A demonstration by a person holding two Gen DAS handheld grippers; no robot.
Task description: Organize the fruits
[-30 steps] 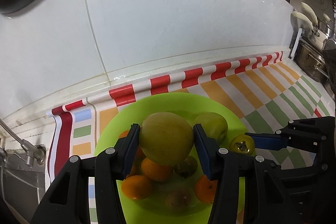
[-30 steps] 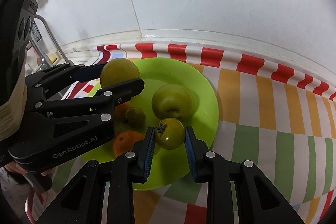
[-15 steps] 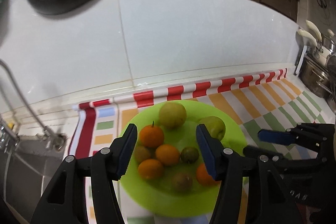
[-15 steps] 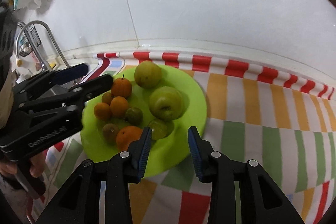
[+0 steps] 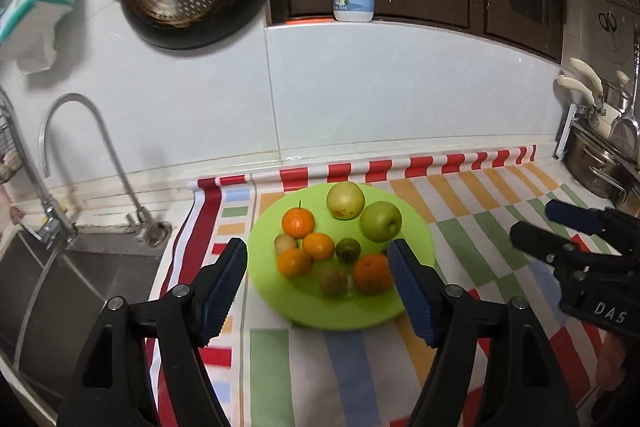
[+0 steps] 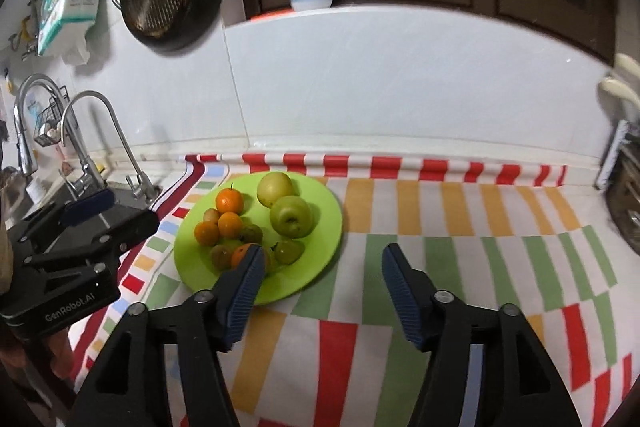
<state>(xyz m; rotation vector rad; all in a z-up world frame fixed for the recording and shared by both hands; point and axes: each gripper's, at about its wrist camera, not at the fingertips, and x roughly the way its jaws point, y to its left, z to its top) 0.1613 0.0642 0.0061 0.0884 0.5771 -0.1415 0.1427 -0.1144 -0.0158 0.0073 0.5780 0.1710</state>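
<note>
Left wrist view: the left hand-held gripper (image 5: 316, 269) has just been opening; its jaws stand apart with nothing between them, above the near edge of the green plate (image 5: 420, 227) on the striped cloth (image 5: 360, 367) over the bench. All the fruit lies on the plate: four oranges, among them the one (image 5: 298, 222) with a stalk, a yellow pear (image 5: 345, 200) at the back touching a green apple (image 5: 380, 221), and about four small green-brown fruits such as the one (image 5: 347, 250) in the middle. The right hand-held gripper (image 5: 536, 223) hangs well to the right of the plate.

Right wrist view: the right hand-held gripper (image 6: 322, 269) has also just been opening, jaws apart and empty, over the cloth beside the plate (image 6: 328, 227). A fifth small green fruit (image 6: 289, 251) shows here, so the count is uncertain.

The fruit looks firm, round and smooth, so it would likely roll; the oranges probably bruise under a hard squeeze. A hold across the widest middle seems best.
</note>
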